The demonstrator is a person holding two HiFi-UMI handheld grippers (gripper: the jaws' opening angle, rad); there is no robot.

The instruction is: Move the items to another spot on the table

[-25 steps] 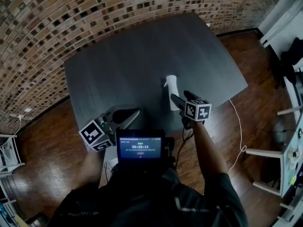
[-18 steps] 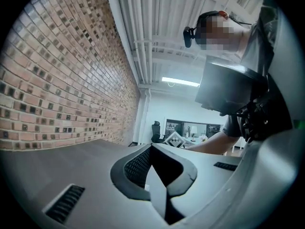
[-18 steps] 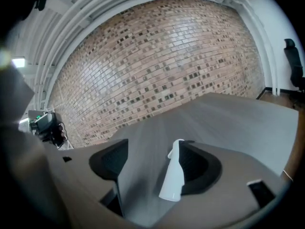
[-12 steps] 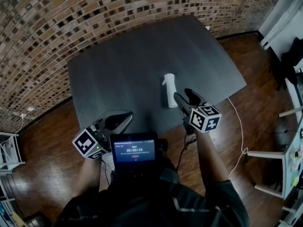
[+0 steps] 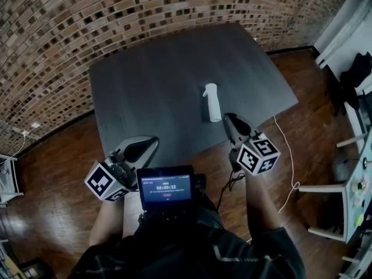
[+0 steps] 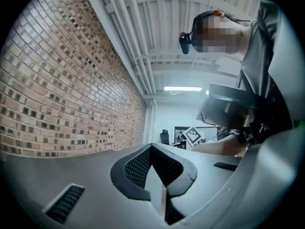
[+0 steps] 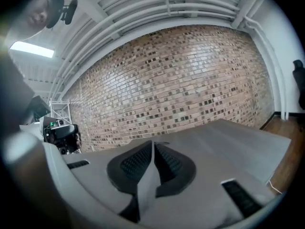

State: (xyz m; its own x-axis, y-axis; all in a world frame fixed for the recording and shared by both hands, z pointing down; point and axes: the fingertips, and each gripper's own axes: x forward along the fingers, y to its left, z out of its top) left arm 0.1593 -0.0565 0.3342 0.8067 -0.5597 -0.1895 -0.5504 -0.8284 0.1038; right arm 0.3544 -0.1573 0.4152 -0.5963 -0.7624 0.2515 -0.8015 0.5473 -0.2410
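The white spray bottle (image 5: 213, 102) stands upright on the dark bench (image 5: 151, 68), toward its near right part. My right gripper (image 5: 229, 120) hangs just short of the bottle, close but not touching, above the bench's near edge. Its fingers (image 7: 143, 163) have just been closing and now meet tip to tip with nothing between them, pointed at the brick wall (image 7: 181, 80). My left gripper (image 5: 143, 147) sits at the near left edge of the bench, well apart from the bottle. Its fingers (image 6: 138, 168) are also pressed together and empty. A small lit screen (image 5: 167, 188) glows at my chest, above the wooden floor (image 5: 52, 173).
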